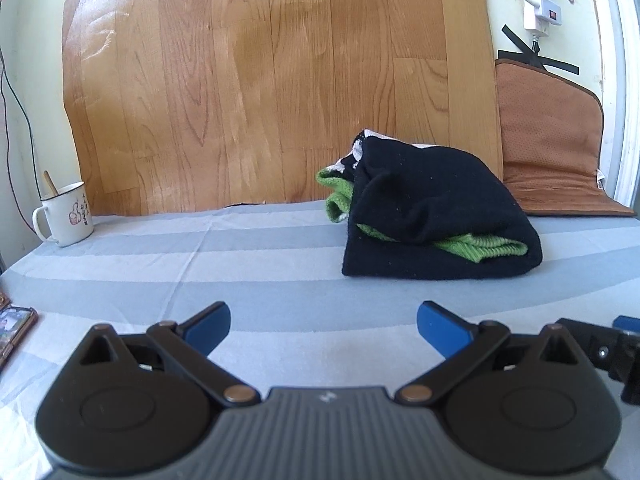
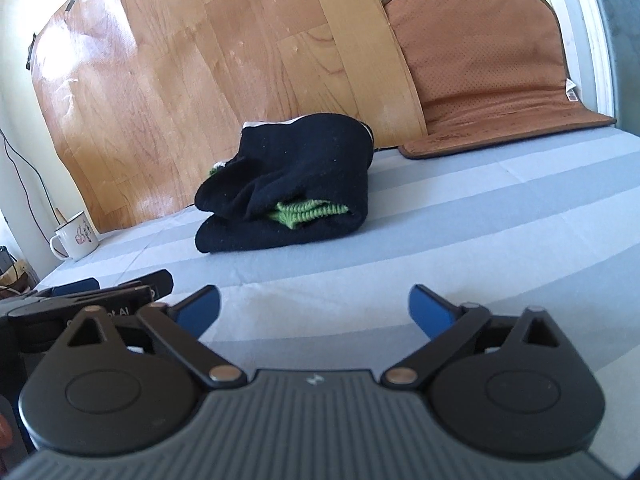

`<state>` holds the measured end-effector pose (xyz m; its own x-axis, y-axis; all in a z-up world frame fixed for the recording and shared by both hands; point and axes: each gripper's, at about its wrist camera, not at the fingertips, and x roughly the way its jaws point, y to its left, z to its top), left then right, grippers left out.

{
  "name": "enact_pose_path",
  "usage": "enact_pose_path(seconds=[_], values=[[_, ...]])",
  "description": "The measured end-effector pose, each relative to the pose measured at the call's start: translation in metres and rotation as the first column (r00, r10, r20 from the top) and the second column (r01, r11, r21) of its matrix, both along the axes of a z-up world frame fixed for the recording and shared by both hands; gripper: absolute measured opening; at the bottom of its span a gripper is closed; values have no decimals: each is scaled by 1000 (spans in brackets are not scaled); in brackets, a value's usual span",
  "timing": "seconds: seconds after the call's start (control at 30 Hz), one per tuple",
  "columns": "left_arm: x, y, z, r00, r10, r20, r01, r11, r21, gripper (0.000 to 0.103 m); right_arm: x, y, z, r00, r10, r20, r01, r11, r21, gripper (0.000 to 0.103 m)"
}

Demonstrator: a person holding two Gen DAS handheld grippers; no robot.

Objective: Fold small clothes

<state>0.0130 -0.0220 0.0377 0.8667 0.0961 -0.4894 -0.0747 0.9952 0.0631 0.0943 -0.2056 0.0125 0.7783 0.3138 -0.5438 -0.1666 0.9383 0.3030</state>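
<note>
Black knitted garment with green ribbed trim (image 1: pixel 440 216) lies folded on the striped grey sheet (image 1: pixel 240 264), ahead-right of the left gripper (image 1: pixel 323 326) and ahead-left of the right gripper (image 2: pixel 314 308); both gape wide, empty.

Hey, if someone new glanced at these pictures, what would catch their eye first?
Probably the dark folded garment with bright green knit peeking out, lying on the striped sheet ahead of both open tools. Next, the big wood-pattern panel behind it, and the white mug at far left.
</note>
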Motion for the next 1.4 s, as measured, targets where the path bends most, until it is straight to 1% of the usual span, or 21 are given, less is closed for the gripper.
enact_pose_path(seconds=[0.27,0.47,0.67,1.03,1.23,1.4], values=[[-3,-1,1,999,33,28,-34,999,23,103,-2,0,1,1000,23,16,-23,1000,11,103],[-8,3,3,995,72,67,-73,997,16,103,-3,0,2,1000,17,18,-17,1000,15,103],[-5,9,3,995,86,40,-86,996,2,103,-2,0,2,1000,12,9,-12,1000,13,103],[-8,9,3,995,84,58,-85,996,14,103,-3,1,2,1000,13,9,-13,1000,12,103],[-10,4,3,995,74,73,-77,996,42,103,-4,0,3,1000,4,19,-4,1000,15,103],[-9,1,3,994,83,74,-88,994,69,103,-7,-3,4,999,-5,33,4,999,34,103]])
